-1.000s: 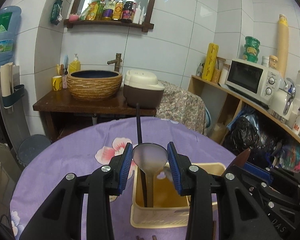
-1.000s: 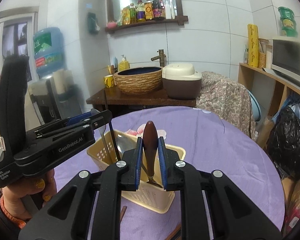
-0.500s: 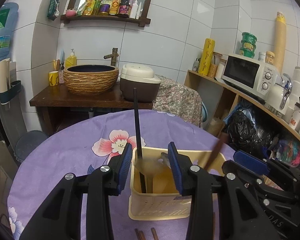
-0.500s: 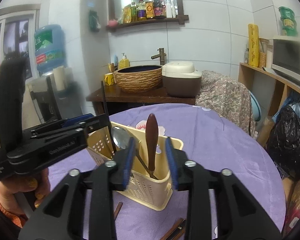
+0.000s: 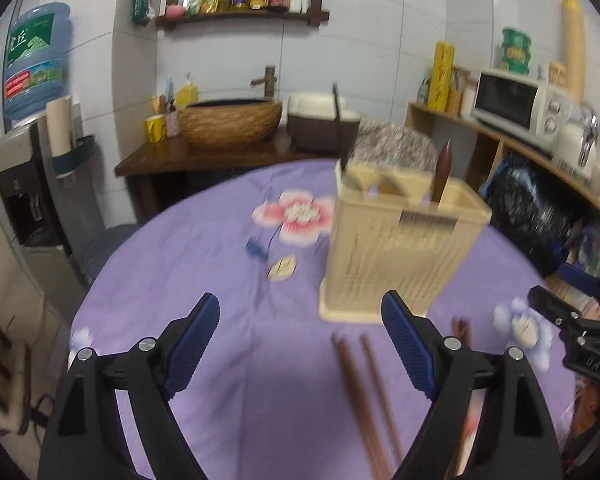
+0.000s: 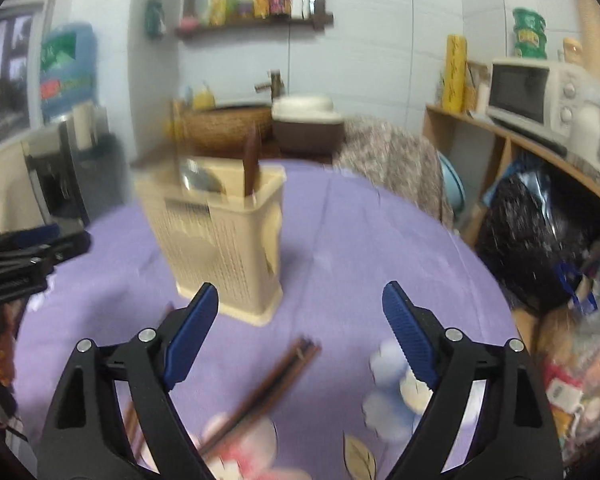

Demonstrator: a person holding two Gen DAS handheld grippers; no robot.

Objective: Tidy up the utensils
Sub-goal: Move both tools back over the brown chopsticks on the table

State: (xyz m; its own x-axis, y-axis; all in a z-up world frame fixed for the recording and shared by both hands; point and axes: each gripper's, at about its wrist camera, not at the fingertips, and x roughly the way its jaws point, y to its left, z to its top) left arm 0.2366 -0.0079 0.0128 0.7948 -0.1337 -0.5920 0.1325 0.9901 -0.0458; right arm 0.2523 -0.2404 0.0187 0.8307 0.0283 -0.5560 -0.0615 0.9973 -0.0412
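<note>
Both tongs, left [image 5: 300, 332] and right [image 6: 300, 322], hang spread and empty over the purple table [image 5: 204, 264]; the utensil holder [image 5: 400, 248] stands at one o'clock, chopsticks [image 5: 364, 392] awaiting pickup.

1. The left claw [image 5: 300, 316] is spread wide, its blue-padded fingers [image 5: 192, 334] far apart at 7 and 5 o'clock of its own view, with nothing between them.
2. The right claw [image 6: 300, 314] is likewise spread wide and grips nothing; its blue pads [image 6: 410, 338] angle outward.
3. In the left wrist view, the right claw's black body shows at 4 o'clock.
4. In the right wrist view, the left claw's black body shows at 9 o'clock.
</note>
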